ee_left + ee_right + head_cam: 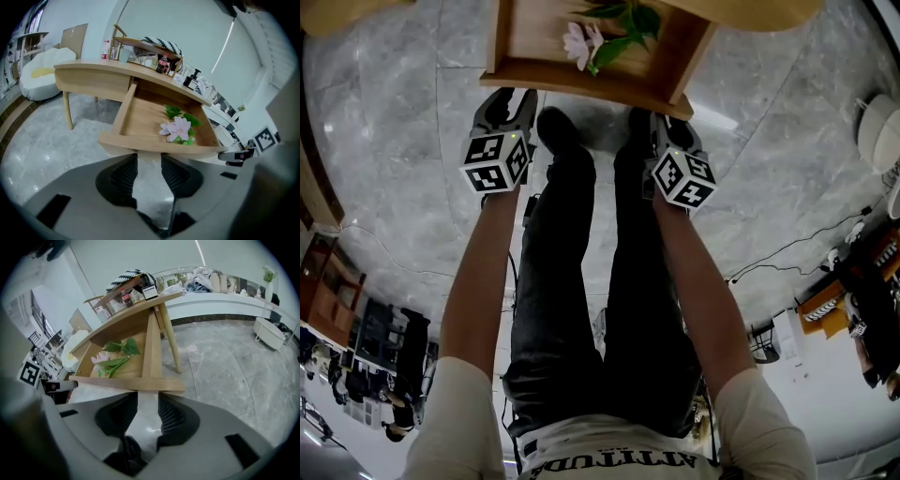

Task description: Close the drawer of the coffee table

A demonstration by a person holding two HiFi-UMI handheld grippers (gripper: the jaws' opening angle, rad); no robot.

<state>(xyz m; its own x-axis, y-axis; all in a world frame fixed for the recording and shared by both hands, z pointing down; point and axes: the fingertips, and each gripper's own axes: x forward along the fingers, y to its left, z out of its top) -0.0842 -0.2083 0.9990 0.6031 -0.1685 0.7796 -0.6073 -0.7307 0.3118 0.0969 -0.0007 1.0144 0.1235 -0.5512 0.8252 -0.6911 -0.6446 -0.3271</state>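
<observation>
As the head view showed, the open drawer [581,80] lay at 12 o'clock with a flower [581,42] inside. The left gripper [508,101] at 11 and the right gripper [667,127] at 1 were close to its front board.

Left gripper view: jaws apart, nothing between them, front board at 12 just past the tips.

Right gripper view: jaws apart and empty, board at 12.

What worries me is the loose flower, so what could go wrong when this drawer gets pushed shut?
The flower lies loose in the drawer; a hard shove might slide it, or its leaves might catch under the tabletop. The left gripper and right gripper, both open, sit near opposite ends of the drawer front, so an uneven push could skew and jam it.
</observation>
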